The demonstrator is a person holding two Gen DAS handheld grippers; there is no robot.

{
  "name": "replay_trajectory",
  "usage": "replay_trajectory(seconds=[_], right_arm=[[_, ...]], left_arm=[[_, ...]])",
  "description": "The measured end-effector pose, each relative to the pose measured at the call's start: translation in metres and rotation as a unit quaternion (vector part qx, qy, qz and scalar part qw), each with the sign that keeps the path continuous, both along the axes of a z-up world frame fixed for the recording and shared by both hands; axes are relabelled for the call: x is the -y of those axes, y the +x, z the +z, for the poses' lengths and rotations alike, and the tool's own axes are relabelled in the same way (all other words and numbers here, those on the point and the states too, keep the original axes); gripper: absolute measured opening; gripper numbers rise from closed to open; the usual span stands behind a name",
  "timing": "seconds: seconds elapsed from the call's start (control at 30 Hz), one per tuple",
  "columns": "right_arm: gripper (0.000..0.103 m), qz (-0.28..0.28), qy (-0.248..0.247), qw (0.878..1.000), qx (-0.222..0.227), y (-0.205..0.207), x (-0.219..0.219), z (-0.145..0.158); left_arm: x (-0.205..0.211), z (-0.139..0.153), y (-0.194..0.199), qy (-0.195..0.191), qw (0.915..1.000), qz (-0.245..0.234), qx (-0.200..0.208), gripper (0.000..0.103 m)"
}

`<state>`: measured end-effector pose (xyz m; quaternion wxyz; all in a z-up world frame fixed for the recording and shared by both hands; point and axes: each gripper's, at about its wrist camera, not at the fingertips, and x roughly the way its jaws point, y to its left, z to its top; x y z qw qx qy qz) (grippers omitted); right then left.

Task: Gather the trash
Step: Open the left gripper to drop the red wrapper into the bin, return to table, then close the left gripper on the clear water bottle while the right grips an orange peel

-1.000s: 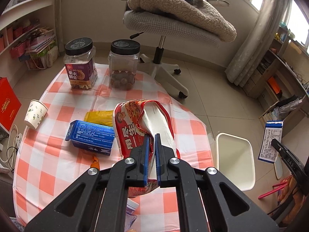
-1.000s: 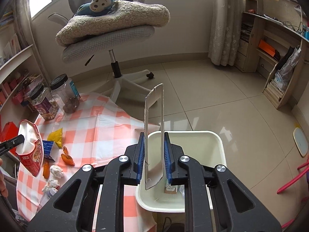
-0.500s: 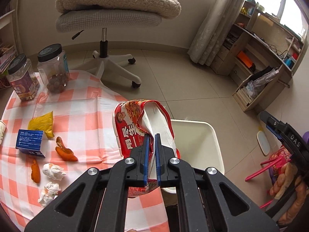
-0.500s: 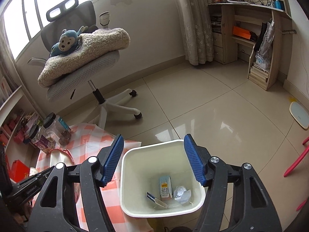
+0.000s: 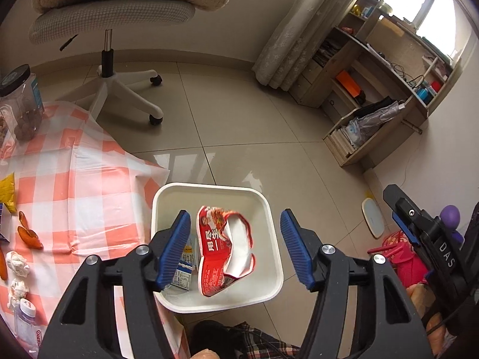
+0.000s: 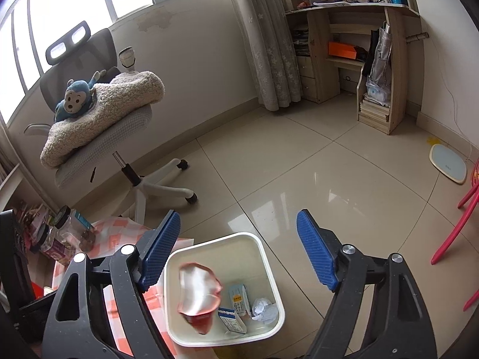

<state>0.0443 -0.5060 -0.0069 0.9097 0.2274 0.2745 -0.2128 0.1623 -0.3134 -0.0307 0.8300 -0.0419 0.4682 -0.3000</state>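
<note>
A white square bin (image 5: 271,233) (image 6: 268,264) stands on the floor beside the checked table. A crumpled red snack wrapper (image 5: 223,249) (image 6: 197,293) is dropping free into the bin, clear of both pads. My left gripper (image 5: 236,248) hovers over the bin, its jaws opening with the wrapper falling between them, untouched. My right gripper (image 6: 239,257) is also above the bin, its jaws opening with nothing held. Inside the bin lie small cartons (image 6: 238,299) (image 5: 184,267) and a crumpled paper ball (image 6: 265,309). On the table remain orange peels (image 5: 28,233), tissue wads (image 5: 16,261) and a yellow wrapper (image 5: 7,191).
The orange-and-white checked tablecloth (image 5: 74,185) hangs at the left, with jars (image 5: 21,104) (image 6: 71,230) at its far end. An office chair (image 6: 119,137) carries a fleece blanket and a toy monkey. Shelving (image 6: 374,68) lines the right wall. A small bottle (image 5: 27,323) stands near the table's front.
My left gripper swung right from the table to over the bin, opened and let the red wrapper go. My right gripper released its flat cardboard piece into the bin and kept opening.
</note>
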Motion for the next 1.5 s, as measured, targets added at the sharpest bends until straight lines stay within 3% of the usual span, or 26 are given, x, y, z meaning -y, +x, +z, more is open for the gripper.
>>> replay_trajectory(seconds=[0.13, 0.2, 0.3, 0.4, 0.53, 0.87, 0.97, 1.1, 1.27, 1.5], right_arm=[[0.095, 0.004, -0.034, 0.999, 0.001, 0.002, -0.015, 0.005], [0.096, 0.004, -0.058, 0.998, 0.0, 0.002, -0.024, 0.008], [0.096, 0.023, -0.075, 0.997, -0.004, 0.008, -0.04, 0.008], [0.096, 0.045, -0.084, 0.995, -0.012, 0.012, -0.061, 0.007], [0.096, 0.072, -0.111, 0.991, -0.014, 0.015, -0.091, 0.006], [0.096, 0.177, -0.156, 0.971, -0.04, 0.03, -0.174, 0.002], [0.096, 0.197, -0.16, 0.966, -0.054, 0.039, -0.192, -0.002], [0.096, 0.22, -0.16, 0.959, -0.073, 0.05, -0.211, -0.007], [0.096, 0.236, -0.163, 0.953, -0.096, 0.065, -0.232, -0.017], [0.096, 0.258, -0.137, 0.946, -0.14, 0.093, -0.258, -0.04]], left_arm=[[-0.006, 0.014, -0.016, 0.045, 0.9972, 0.024, 0.055, 0.064], [-0.017, 0.021, -0.024, 0.059, 0.9938, 0.051, 0.079, 0.08], [-0.034, 0.033, -0.037, 0.084, 0.984, 0.087, 0.131, 0.088], [-0.051, 0.04, -0.047, 0.116, 0.9714, 0.121, 0.168, 0.091], [-0.085, 0.042, -0.05, 0.129, 0.9644, 0.152, 0.174, 0.093], [-0.188, 0.012, -0.038, 0.223, 0.9475, 0.202, 0.109, 0.093], [-0.215, -0.012, -0.03, 0.277, 0.9411, 0.181, 0.069, 0.093], [-0.252, -0.055, -0.026, 0.328, 0.9343, 0.139, -0.02, 0.093], [-0.273, -0.111, -0.035, 0.351, 0.9268, 0.076, -0.109, 0.093], [-0.284, -0.156, -0.043, 0.36, 0.9192, 0.044, -0.153, 0.093]])
